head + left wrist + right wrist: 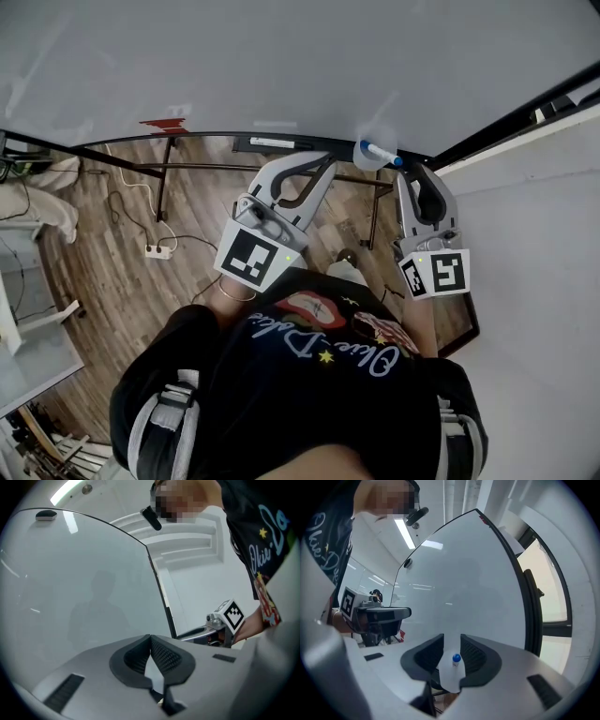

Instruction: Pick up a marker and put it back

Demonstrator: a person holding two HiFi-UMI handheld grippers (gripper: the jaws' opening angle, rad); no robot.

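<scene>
A marker with a blue cap [382, 153] stands in a pale round holder [365, 156] at the lower edge of the whiteboard [281, 66]. My right gripper [413, 170] sits just below and right of it. In the right gripper view the jaws [452, 640] stand open, with the blue cap of the marker [456, 658] and its white holder [451, 677] in the gap; the pads do not press on it. My left gripper [322, 161] is further left, near the board's edge. Its jaws [150, 638] are shut with the tips touching and nothing between them.
A black frame edges the whiteboard, with a ledge [277, 143] holding a long white item. Below are dark stand bars [216, 169], wood floor, and a power strip [157, 250] with cables. A white wall [534, 281] rises on the right.
</scene>
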